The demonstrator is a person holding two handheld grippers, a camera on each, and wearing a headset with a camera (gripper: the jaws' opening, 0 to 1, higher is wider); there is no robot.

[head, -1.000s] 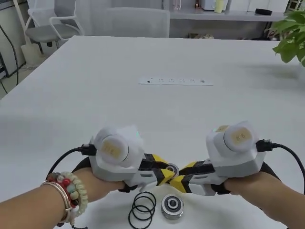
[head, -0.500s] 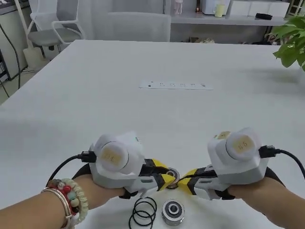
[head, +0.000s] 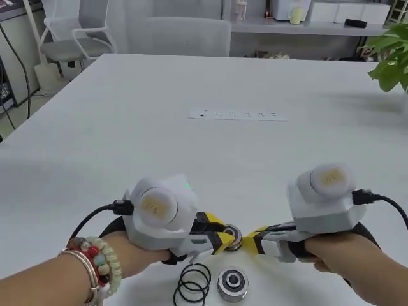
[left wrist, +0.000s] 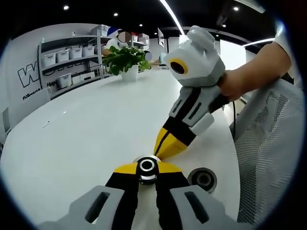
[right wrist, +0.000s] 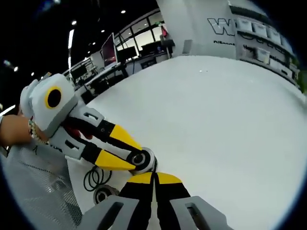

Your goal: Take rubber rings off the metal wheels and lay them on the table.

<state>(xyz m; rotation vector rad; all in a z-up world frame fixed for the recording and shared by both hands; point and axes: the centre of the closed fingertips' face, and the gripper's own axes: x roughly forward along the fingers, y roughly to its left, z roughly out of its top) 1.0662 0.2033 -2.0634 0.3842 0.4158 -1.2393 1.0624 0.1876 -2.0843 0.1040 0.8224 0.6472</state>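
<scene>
My left gripper (head: 224, 237) is shut on a small metal wheel (head: 232, 236) held just above the white table (head: 210, 159). In the left gripper view the wheel (left wrist: 147, 165) sits clamped between the yellow tips of the left gripper (left wrist: 147, 168). My right gripper (head: 248, 240) points at the wheel from the right, jaws together, tips at its rim (left wrist: 160, 149). I cannot make out a rubber ring between them. A few black rubber rings (head: 193, 284) lie overlapping on the table below the left gripper. Beside them rests a second metal wheel (head: 233, 284).
A flat white strip with sockets (head: 237, 115) lies mid-table. A green plant (head: 390, 54) leans in at the far right. A white chair (head: 67, 35) stands beyond the table's far left corner. A mesh chair back (left wrist: 268, 143) is close to my right hand.
My right gripper has drawn back to the right, so its tips no longer overlap the wheel. The left gripper keeps its hold on the wheel. The rings and the second wheel have not moved.
</scene>
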